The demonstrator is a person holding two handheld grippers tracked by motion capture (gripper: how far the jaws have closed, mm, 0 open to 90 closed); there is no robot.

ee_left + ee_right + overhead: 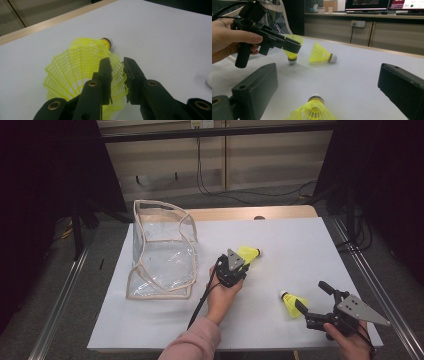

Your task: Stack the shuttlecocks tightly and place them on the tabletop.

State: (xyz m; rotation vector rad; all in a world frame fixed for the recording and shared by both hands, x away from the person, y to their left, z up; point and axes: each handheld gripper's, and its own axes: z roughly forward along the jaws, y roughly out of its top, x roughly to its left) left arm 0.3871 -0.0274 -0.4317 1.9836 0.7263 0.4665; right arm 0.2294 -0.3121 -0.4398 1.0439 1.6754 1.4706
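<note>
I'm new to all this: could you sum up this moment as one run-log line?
left tongs: pinching skirt of yellow shuttlecock | right tongs: open, around second shuttlecock | third shuttlecock: lying on table | clear bag: open, left

My high view looks forward and down over the whole white table (280, 245). My left gripper view sits close along its jaws toward twelve o'clock. My right gripper view skims low toward ten o'clock, sharing the tabletop.
</note>
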